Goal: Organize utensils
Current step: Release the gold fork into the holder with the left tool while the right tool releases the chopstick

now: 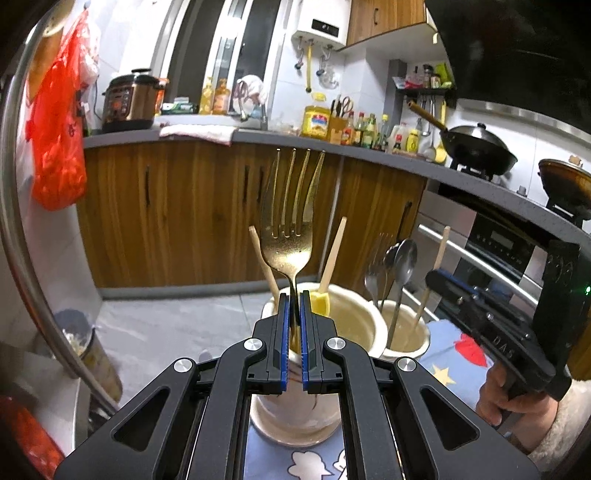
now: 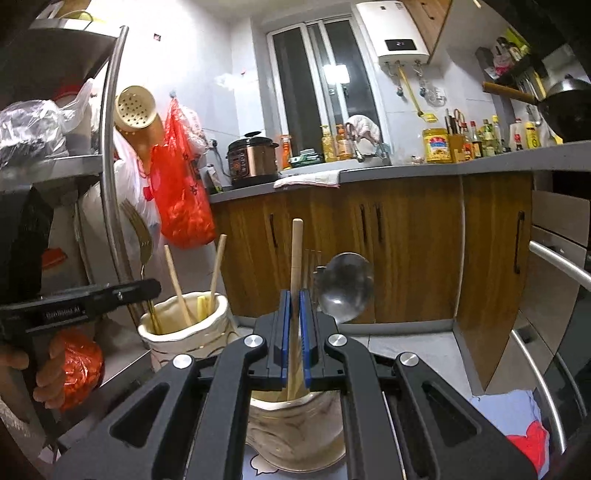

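Left gripper [image 1: 294, 314] fingers pinch gold fork [image 1: 290, 221] over left cup [image 1: 295, 413]; right gripper [image 2: 294, 314] clamps chopstick [image 2: 295, 258] in right cup [image 2: 295, 435]. Risk: thin handles slip/twist, cups tip w/ side pull.

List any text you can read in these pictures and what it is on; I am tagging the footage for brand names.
"DAS": on the right tool's black body, left wrist view.
"GenRobot.AI": apparently, on the left tool's body; small and soft.
Water heater display: digits too blurred.
Yellow jar label, sauce bottles, pressure cooker panel: unreadable.
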Available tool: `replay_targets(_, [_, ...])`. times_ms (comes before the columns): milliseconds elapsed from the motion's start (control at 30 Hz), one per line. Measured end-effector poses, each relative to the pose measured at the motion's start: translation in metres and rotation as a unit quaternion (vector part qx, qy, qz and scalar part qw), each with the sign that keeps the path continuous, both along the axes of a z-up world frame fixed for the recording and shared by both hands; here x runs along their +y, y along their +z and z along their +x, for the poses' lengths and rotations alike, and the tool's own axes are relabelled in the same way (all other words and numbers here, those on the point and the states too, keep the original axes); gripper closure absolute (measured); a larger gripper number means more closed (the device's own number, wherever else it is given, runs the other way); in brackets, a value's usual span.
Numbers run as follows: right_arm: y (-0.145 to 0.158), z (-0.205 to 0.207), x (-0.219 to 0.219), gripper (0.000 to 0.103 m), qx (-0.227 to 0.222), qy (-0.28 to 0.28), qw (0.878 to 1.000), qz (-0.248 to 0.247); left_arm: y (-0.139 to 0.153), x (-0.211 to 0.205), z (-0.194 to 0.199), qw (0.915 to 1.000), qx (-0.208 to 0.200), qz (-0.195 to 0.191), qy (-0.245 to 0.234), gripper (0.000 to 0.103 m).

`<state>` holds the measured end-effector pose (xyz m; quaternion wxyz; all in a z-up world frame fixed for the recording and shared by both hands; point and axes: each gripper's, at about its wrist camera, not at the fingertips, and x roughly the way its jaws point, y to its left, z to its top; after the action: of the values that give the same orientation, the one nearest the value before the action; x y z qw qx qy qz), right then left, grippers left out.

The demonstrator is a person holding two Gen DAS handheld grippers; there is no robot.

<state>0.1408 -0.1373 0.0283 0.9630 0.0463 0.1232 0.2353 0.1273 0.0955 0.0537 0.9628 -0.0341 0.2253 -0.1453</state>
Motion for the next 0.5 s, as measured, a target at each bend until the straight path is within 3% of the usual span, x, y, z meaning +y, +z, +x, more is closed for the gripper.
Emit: replay_targets(500, [-0.003,0.014,-0.016,0.096,0.028,-0.029,0.999,0.019,-0.009,-0.008,0.003,0.9999,0.007,0.009,-0.004,0.097])
